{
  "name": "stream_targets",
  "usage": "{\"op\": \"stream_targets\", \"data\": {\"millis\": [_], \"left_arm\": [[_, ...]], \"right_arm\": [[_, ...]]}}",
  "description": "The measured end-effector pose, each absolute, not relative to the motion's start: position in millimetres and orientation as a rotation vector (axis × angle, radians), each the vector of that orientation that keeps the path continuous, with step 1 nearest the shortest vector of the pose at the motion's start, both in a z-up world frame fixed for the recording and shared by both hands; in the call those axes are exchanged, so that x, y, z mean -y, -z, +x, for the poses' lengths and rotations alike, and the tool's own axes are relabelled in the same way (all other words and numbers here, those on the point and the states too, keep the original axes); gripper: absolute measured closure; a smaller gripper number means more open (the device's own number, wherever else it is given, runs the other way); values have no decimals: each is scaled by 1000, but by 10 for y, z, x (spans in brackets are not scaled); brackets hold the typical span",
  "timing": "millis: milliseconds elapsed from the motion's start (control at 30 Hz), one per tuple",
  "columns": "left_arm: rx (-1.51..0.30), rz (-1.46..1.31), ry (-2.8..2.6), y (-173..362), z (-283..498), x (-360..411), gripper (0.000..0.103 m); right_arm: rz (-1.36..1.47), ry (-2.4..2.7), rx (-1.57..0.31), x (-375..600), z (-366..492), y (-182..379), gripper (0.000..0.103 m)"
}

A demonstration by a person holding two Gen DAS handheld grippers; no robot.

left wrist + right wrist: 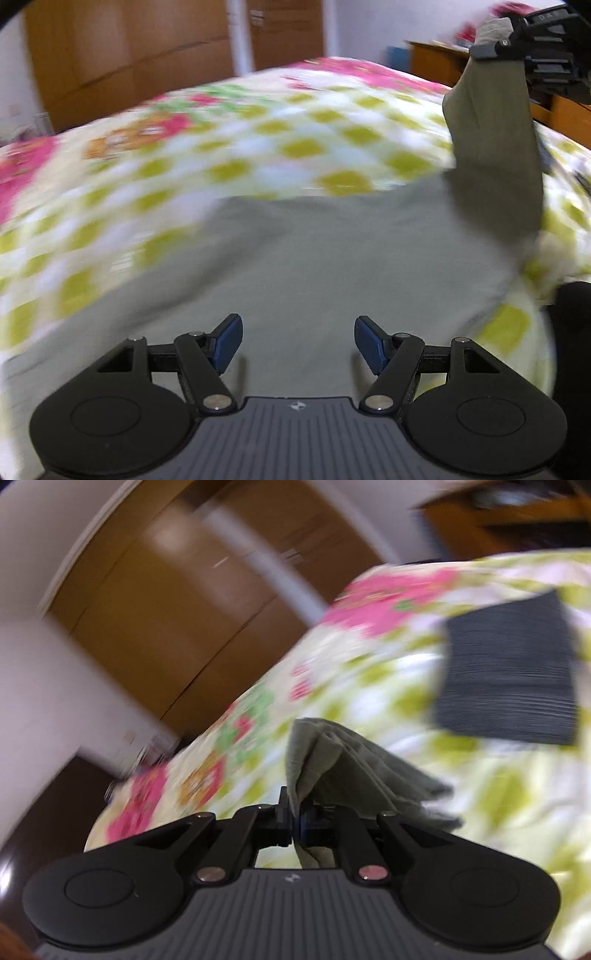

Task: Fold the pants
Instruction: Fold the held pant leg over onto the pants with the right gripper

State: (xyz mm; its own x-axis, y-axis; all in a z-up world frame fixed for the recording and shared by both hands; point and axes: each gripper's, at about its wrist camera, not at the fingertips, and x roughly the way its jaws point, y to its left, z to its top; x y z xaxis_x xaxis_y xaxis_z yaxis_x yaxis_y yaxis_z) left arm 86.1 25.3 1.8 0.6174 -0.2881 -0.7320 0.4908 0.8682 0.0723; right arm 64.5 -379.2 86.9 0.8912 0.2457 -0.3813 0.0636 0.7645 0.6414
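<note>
Nearest the left wrist camera, our left gripper (298, 341) tips downward over the grey-green pants (314, 266), its two blue pads (229, 341) spread wide with only flat cloth showing between them; they grip nothing, and we cannot tell whether they touch the fabric below. Those pants lie spread on the bed (221, 147), over its flowered yellow-green cover at the near edge, and one part of them rises in a tall strip toward the upper right, where our right gripper (487, 50) holds its end aloft, well above the cover. From the right wrist view, our right gripper (295, 825) is rolled over, so the bed tilts steeply across the picture, and it points only a little downward. Its fingers are clenched together on a bunched fold of the pants (347, 760), which sticks up in pleats just past the tips and drapes off to the right. Farther along the bed, near its right edge in this view, lies a dark ribbed rectangle of cloth (506, 672), well apart from the pants.
</note>
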Motion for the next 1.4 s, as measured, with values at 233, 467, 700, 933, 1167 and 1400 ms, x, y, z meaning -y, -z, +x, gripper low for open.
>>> {"op": "stream_targets", "data": {"millis": [233, 467, 700, 933, 1167, 1400], "left_arm": [[-832, 216, 129, 112, 842, -1496, 24], [-807, 111, 129, 320, 605, -1800, 22], [-758, 79, 151, 247, 554, -1916, 22], [-759, 90, 150, 298, 448, -1958, 22], [-765, 39, 161, 352, 404, -2011, 21], [-753, 17, 177, 383, 351, -2084, 21]], "right_arm": [[451, -447, -651, 2002, 1363, -804, 98], [72, -587, -832, 345, 1359, -39, 98], [-72, -550, -853, 135, 1180, 94, 97], [-18, -496, -768, 122, 1366, -212, 97], [-52, -626, -633, -380, 1363, -535, 97], [-317, -893, -737, -1183, 1032, 30, 97]]}}
